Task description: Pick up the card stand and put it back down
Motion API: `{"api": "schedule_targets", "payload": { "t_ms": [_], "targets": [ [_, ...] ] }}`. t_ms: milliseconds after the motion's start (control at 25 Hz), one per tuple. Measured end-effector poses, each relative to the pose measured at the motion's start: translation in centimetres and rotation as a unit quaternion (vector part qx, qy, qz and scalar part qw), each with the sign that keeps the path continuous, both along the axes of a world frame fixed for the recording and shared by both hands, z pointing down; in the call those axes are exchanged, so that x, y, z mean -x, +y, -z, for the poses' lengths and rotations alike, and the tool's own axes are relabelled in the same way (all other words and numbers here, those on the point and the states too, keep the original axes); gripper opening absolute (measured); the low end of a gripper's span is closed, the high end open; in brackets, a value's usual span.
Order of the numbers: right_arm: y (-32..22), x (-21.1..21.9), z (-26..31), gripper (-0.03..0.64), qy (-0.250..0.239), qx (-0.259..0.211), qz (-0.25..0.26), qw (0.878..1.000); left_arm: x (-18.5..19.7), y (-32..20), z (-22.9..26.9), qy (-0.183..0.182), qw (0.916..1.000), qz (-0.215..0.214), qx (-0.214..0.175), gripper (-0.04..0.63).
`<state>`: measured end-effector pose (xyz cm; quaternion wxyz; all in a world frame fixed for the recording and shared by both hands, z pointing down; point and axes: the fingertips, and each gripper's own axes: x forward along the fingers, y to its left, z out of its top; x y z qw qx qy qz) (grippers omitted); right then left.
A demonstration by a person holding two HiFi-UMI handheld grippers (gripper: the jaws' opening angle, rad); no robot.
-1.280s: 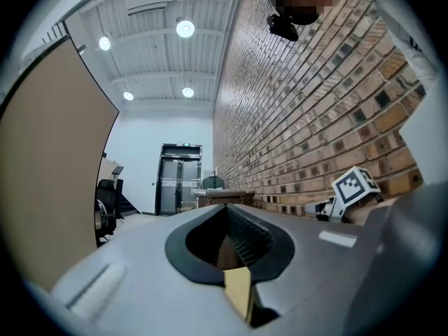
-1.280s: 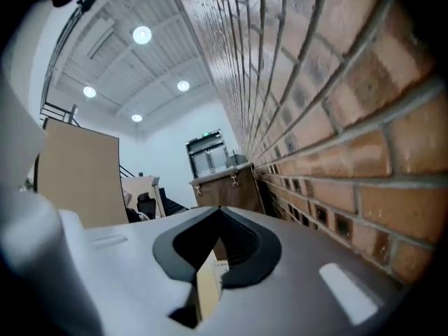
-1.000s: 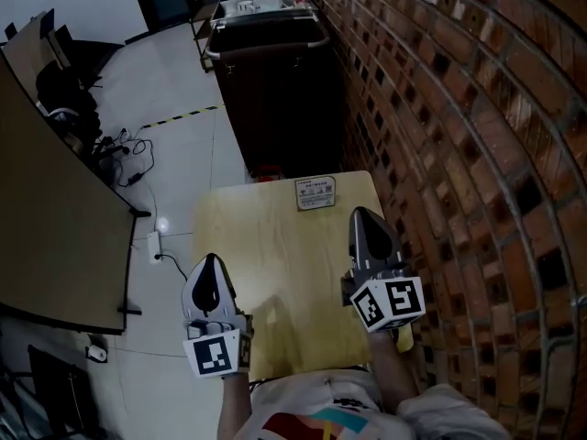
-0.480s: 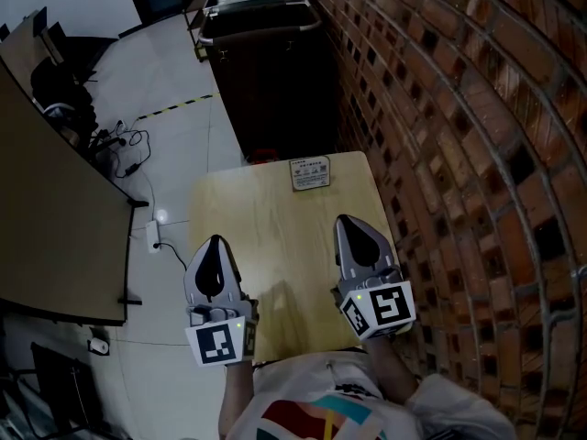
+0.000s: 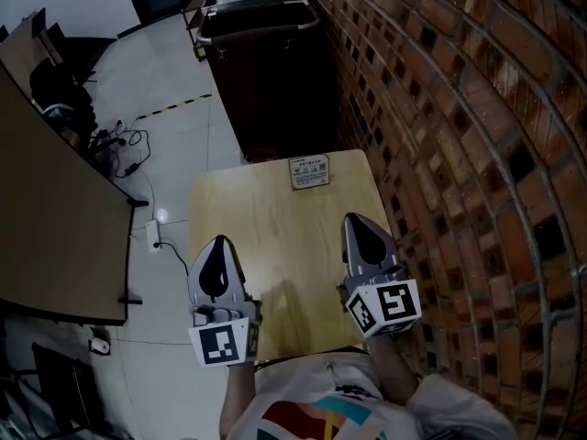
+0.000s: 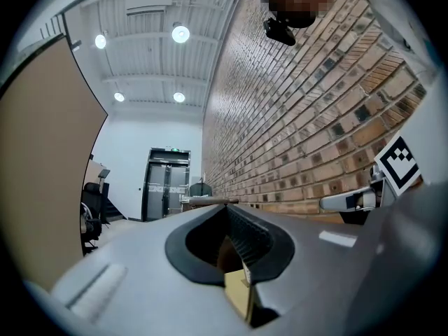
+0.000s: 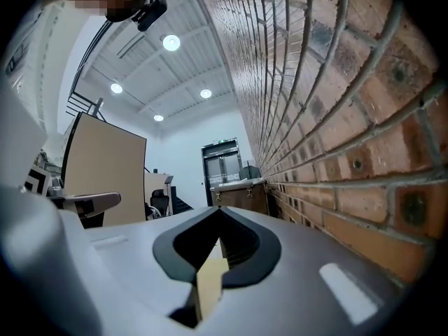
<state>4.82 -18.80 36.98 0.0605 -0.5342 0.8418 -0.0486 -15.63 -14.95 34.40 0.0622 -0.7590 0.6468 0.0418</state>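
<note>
At the far edge of the table (image 5: 275, 236), the card stand (image 5: 309, 172) stood on the wood, close to the brick wall (image 5: 440, 154) and well apart from both of your tools. Your left gripper (image 5: 217, 246) was over the near left part of the table. Its jaws were pressed together at the tip with nothing between them. Your right gripper (image 5: 360, 223) was over the near right part, just beside the wall. Its jaws were likewise pressed together and empty. You had both grippers pointed away from your body, toward the stand's end of the table. Neither touched the stand. Beyond the table, a dark cart (image 5: 266, 53) stood along the same wall. Whether the undersides of your grippers rested on the wood could not be told from any view.
</note>
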Motion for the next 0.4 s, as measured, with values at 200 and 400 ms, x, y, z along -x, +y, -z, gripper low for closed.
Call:
{"api": "schedule_targets", "payload": {
  "t_ms": [200, 400],
  "targets": [
    [-0.13, 0.37, 0.21, 0.009, 0.003, -0.003, 0.002, 1.000, 0.26, -0.08, 0.05, 0.000, 1.0000, 0.002, -0.001, 0.000],
    [0.01, 0.62, 0.20, 0.009, 0.004, -0.002, 0.002, 1.000, 0.44, 0.14, 0.15, 0.002, 1.0000, 0.003, -0.003, 0.000]
  ]
}}
